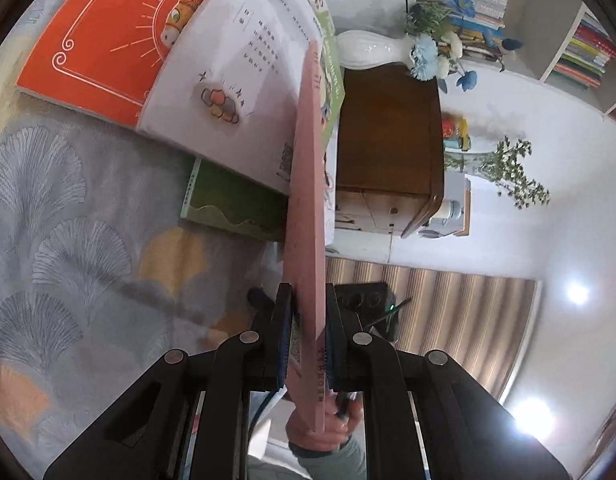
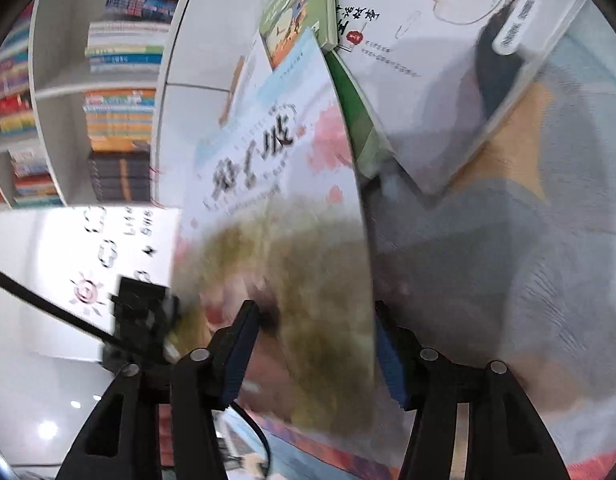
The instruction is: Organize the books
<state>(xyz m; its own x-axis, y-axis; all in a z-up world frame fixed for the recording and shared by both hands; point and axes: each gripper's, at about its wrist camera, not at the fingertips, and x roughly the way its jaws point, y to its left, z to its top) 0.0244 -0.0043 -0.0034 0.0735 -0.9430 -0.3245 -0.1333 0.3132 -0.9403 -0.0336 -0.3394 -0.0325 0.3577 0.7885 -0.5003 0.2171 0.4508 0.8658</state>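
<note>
The left claw (image 1: 305, 344) is clenched on a thin pink book (image 1: 305, 208), which it holds by the lower end of the spine. The book stands on edge and runs straight away from the camera, lifted above a bench (image 1: 87, 208) that is covered with a grey cloth with a leaf pattern. On this cloth, beyond the pink book, lie an orange book (image 1: 107, 48), a white book (image 1: 235, 80) that partly covers it, and a green book (image 1: 227, 204) under the white one. Further back stand a brown wooden box (image 1: 388, 140) and a white vase (image 1: 368, 50) with blue flowers.

The right claw (image 2: 314, 344) is released, with its two fingers wide apart. Between them, and just beyond, is a book with a pale blue and pink cover (image 2: 275, 184); the picture is blurred, so it is not possible to tell if a finger touches it. Near it lie a white picture book (image 2: 448, 72) and a green book (image 2: 299, 12). A shelf (image 2: 119, 120) with stacked books is at the left.
</note>
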